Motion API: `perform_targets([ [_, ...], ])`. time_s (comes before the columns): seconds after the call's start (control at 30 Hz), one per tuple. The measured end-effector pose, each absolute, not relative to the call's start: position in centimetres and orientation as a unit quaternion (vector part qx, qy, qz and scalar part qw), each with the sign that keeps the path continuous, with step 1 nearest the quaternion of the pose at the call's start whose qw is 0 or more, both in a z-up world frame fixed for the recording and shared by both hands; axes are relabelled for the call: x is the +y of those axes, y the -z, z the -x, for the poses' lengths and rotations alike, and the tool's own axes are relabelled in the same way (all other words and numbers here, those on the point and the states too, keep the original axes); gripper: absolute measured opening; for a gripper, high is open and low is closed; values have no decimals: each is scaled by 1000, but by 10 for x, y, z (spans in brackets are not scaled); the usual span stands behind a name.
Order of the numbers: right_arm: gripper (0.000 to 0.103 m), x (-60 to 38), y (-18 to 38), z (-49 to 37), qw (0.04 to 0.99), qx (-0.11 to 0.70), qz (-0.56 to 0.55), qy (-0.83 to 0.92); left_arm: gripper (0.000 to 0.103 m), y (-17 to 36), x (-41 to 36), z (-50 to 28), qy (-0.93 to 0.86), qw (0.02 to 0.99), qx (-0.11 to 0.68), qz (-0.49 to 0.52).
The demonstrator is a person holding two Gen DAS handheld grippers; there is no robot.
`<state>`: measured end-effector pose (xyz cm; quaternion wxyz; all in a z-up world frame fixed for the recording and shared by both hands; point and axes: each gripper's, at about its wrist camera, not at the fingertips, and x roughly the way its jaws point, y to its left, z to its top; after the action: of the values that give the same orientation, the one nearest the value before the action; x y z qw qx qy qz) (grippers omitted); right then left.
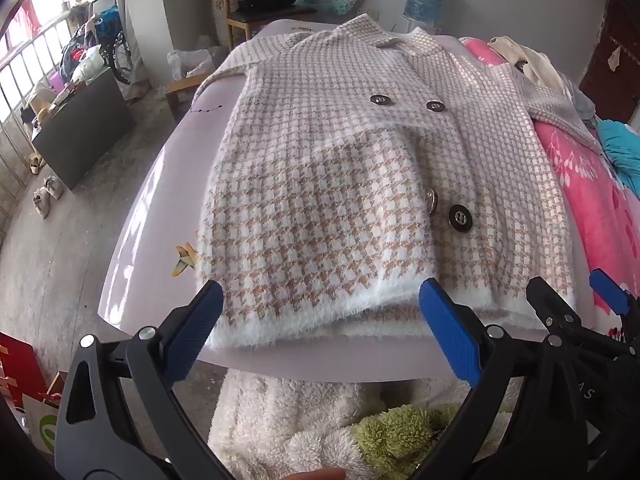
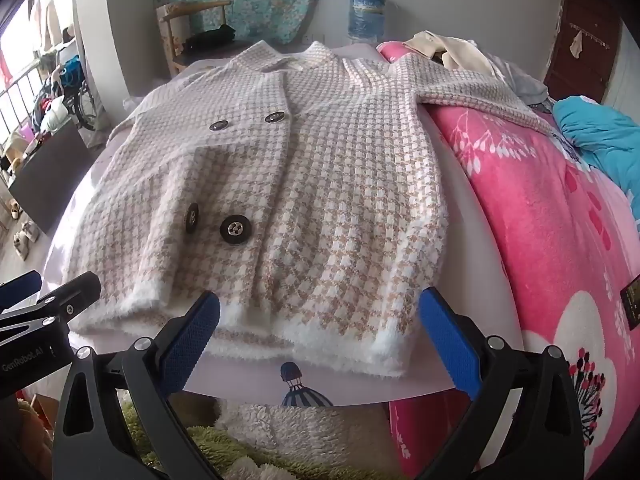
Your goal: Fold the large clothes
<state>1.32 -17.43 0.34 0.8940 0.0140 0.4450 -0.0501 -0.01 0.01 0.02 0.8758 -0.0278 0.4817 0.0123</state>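
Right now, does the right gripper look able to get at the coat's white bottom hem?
Probably yes. The right gripper is open, its fingers flanking the fuzzy white hem of the houndstooth coat, which lies flat at the bed edge. Nothing sits between them; the left gripper stays to its side.

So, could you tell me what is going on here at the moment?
A person holds two grippers over a houndstooth cardigan spread flat, buttons up, on a pale sheet. The left gripper and right gripper are both open at its white hem, gripping nothing. One sleeve trails onto the pink floral blanket. Folding has not begun.
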Motion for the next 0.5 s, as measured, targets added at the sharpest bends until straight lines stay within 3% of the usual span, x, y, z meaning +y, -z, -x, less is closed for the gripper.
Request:
perform_targets([
  [0.5,97,-174,-3,-11,895,443,-16,49,95,0,0,0,-10,876,481,30],
])
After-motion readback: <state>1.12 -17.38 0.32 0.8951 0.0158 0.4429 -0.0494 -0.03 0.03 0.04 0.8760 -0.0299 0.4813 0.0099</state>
